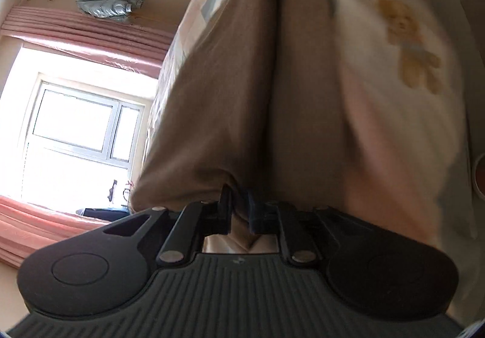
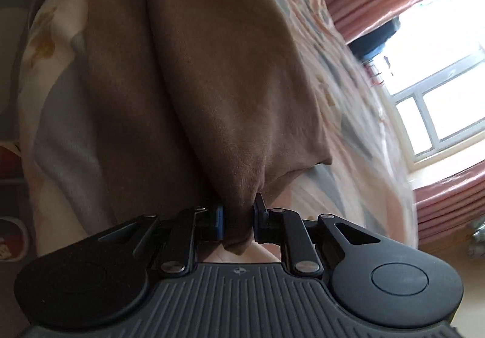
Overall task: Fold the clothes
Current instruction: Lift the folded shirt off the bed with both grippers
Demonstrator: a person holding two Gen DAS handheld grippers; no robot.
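Both grippers have hold of the same brown garment (image 2: 218, 71), which looks like a pair of soft trousers with two long legs lying side by side on the bed. The left gripper (image 1: 239, 210) has its fingers drawn in tight on a bunched bit of the brown cloth at the near end of one leg, and the fabric puckers where it is pinched. The right gripper (image 2: 238, 216) is closed in the same way on the near end of a leg, with a tuft of cloth squeezed between its blue-edged pads (image 2: 219, 221) and poking out behind them. The legs run away from both grippers across a pale bedspread (image 1: 394, 71) printed with a teddy bear (image 1: 409, 44) and soft pink and grey patches. Beyond the bed is a bright window (image 1: 81, 122) framed by pink curtains (image 1: 91, 35).
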